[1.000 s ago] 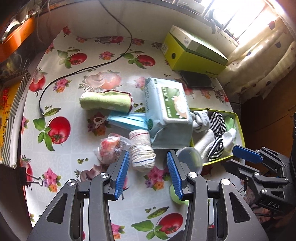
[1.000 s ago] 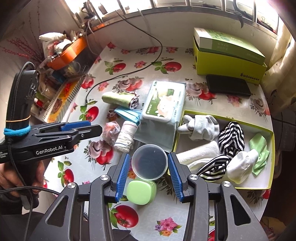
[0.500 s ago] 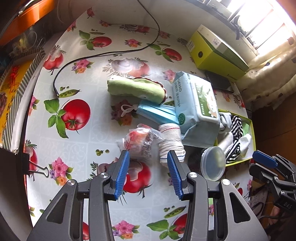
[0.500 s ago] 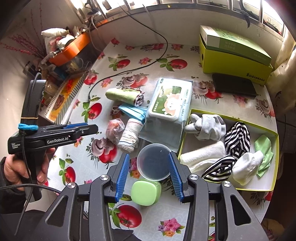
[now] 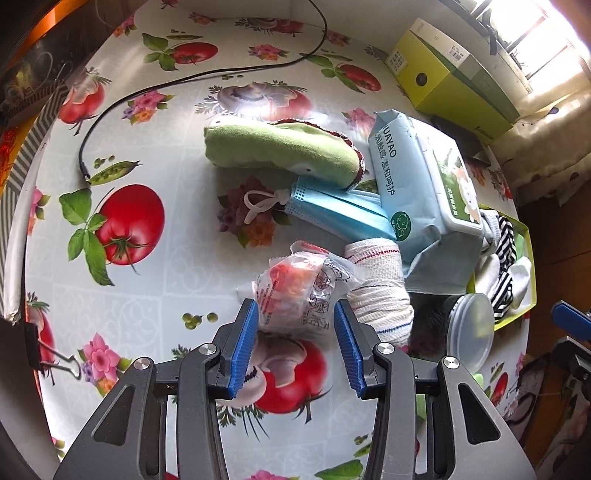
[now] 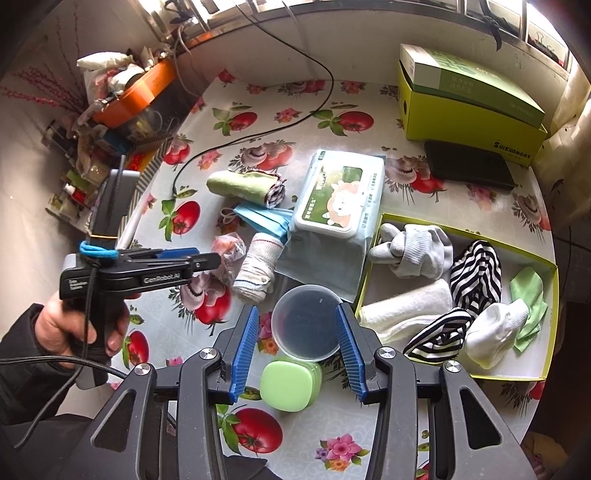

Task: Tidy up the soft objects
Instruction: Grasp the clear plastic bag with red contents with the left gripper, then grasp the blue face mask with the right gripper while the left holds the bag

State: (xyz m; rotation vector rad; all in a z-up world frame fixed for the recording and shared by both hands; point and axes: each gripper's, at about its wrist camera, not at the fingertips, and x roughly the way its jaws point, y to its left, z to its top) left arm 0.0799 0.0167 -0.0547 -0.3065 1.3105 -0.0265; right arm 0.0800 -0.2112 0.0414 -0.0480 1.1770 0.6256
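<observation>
Tomato-print tablecloth (image 6: 295, 122), bright barred window (image 6: 517, 22), pale curtain (image 5: 546, 122), cluttered shelf (image 6: 110, 122)

The left tongs (image 5: 295, 347) point steeply down at the surface (image 5: 155, 258). Their two blue pads (image 5: 243, 347) stand wide apart, with a gap on each side, and they grip nothing. From the right view, a hand (image 6: 85, 325) in a dark sleeve (image 6: 26, 354) holds these tongs by the handle, on the left side. The right tongs (image 6: 297, 350) also point down. Their blue pads (image 6: 349, 350) are apart and squeeze nothing.
</observation>
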